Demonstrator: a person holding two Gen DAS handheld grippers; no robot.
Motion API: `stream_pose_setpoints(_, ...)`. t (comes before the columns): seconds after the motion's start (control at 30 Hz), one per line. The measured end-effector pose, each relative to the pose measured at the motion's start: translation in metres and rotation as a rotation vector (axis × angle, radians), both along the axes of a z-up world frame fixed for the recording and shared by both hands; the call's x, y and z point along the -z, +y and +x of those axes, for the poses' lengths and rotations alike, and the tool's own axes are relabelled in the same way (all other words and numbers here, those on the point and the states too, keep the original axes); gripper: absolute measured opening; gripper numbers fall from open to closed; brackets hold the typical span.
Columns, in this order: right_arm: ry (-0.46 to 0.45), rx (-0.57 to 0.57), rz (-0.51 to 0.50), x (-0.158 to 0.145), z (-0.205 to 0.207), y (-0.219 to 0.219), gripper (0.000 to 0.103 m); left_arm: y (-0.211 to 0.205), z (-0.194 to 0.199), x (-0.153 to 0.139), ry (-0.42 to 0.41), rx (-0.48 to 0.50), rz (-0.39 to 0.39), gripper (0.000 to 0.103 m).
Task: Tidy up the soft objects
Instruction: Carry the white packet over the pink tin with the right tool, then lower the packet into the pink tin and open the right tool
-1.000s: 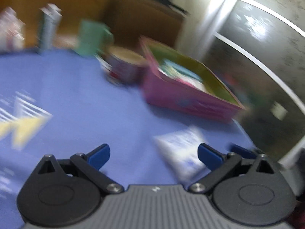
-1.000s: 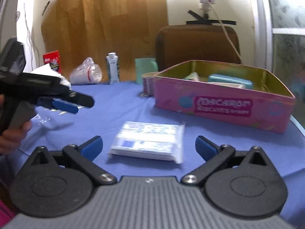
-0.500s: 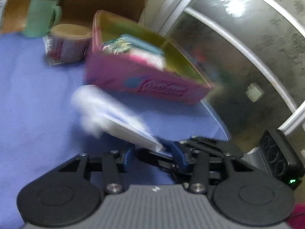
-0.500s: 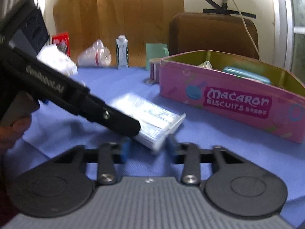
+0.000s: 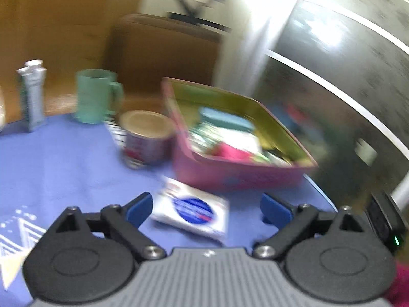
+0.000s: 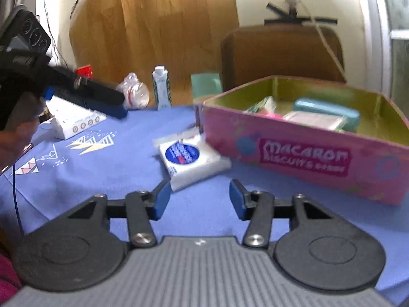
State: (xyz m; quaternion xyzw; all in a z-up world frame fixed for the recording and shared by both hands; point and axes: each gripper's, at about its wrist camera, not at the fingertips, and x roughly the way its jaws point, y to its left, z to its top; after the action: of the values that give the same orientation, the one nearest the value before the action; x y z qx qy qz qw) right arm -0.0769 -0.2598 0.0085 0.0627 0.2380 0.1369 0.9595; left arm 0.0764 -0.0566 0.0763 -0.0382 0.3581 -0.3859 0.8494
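A white tissue pack (image 6: 190, 160) with a blue round label is seen lying flat on the blue cloth (image 6: 107, 176) of the counter, just beside the front left corner of the pink tin (image 6: 304, 158); whether it touches the tin cannot be told. Inside the tin, a teal pack (image 6: 326, 111), a white pack (image 6: 315, 120) and smaller soft items are seen.

The right gripper (image 6: 199, 199) is held low before the tissue pack, its jaws opening; nothing is gripped between them, and the pack lies just beyond the left pad.

The left gripper (image 5: 206, 207) is seen with its jaws opening and spread wide; the tissue pack (image 5: 190, 212) lies on the cloth between and beyond the pads, untouched. From the right wrist view, this gripper (image 6: 84, 94) is shown raised at the left, held by a hand (image 6: 15, 133).

Behind the tin, a can (image 5: 145, 138), a green mug (image 5: 95, 96) and a carton (image 6: 161, 87) are set on the counter.
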Motion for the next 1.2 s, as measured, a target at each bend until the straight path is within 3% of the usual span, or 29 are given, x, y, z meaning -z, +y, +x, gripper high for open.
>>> stream_pose_setpoints(0.07, 0.021, 0.01, -0.004, -0.001, 0.017, 0.007, 0.062, -0.002, 0.019, 0.008, 0.001, -0.016, -0.01, 0.102)
stream_pose_setpoints(0.2, 0.053, -0.004, -0.012, 0.0, 0.035, 0.017, 0.066, -0.023, 0.051, 0.038, 0.067, -0.002, 0.021, 0.099)
stream_pose_setpoints(0.3, 0.074, -0.012, -0.086, 0.007, 0.042, 0.03, 0.082, -0.038, 0.059, 0.059, 0.089, 0.055, 0.068, 0.077)
stream_pose_setpoints(0.33, 0.089, -0.017, -0.108, 0.01, 0.046, 0.033, 0.082, -0.043, 0.061, 0.068, 0.129, 0.088, 0.08, 0.059)
stream_pose_setpoints(0.37, 0.085, -0.019, -0.13, 0.013, 0.048, 0.037, 0.08, -0.043, 0.057, 0.071, 0.097, 0.087, 0.069, 0.055)
stream_pose_setpoints(0.4, 0.06, -0.03, -0.144, 0.014, 0.047, 0.042, 0.066, -0.042, 0.053, 0.073, 0.091, 0.098, 0.083, 0.057)
stream_pose_setpoints(0.43, 0.055, -0.033, -0.139, 0.013, 0.046, 0.045, 0.059, -0.038, 0.049, 0.073, 0.107, 0.109, 0.052, 0.056)
stream_pose_setpoints(0.5, 0.044, -0.03, -0.121, 0.011, 0.045, 0.046, 0.028, -0.026, 0.046, 0.07, 0.195, 0.132, -0.056, 0.049)
stream_pose_setpoints(0.53, 0.043, -0.039, -0.088, 0.01, 0.043, 0.044, 0.016, -0.023, 0.039, 0.065, 0.204, 0.159, -0.094, 0.048)
stream_pose_setpoints(0.57, 0.035, -0.04, -0.055, 0.008, 0.04, 0.043, 0.004, -0.024, 0.029, 0.057, 0.157, 0.166, -0.088, 0.048)
stream_pose_setpoints(0.63, -0.028, -0.036, -0.064, -0.003, 0.031, 0.047, 0.004, -0.031, 0.012, 0.039, 0.025, 0.155, -0.023, 0.047)
stream_pose_setpoints(0.67, -0.061, -0.033, -0.089, -0.009, 0.026, 0.049, 0.004, -0.035, 0.008, 0.032, -0.002, 0.156, -0.016, 0.047)
stream_pose_setpoints(0.93, -0.14, 0.035, -0.072, -0.057, 0.029, -0.003, 0.005, -0.098, 0.026, -0.014, -0.133, 0.197, -0.029, 0.048)
stream_pose_setpoints(1.03, -0.112, 0.052, -0.089, -0.066, 0.054, -0.031, 0.007, -0.135, 0.043, -0.021, -0.16, 0.173, -0.008, 0.056)
stream_pose_setpoints(1.07, -0.073, 0.052, -0.077, -0.067, 0.069, -0.043, 0.01, -0.147, 0.05, -0.02, -0.161, 0.157, 0.007, 0.061)
stream_pose_setpoints(1.17, 0.061, 0.079, -0.022, -0.062, 0.115, -0.074, 0.043, -0.189, 0.079, -0.003, -0.139, 0.085, 0.075, 0.063)
stream_pose_setpoints(1.2, 0.111, 0.108, -0.015, -0.059, 0.125, -0.086, 0.049, -0.196, 0.087, 0.003, -0.116, 0.065, 0.09, 0.063)
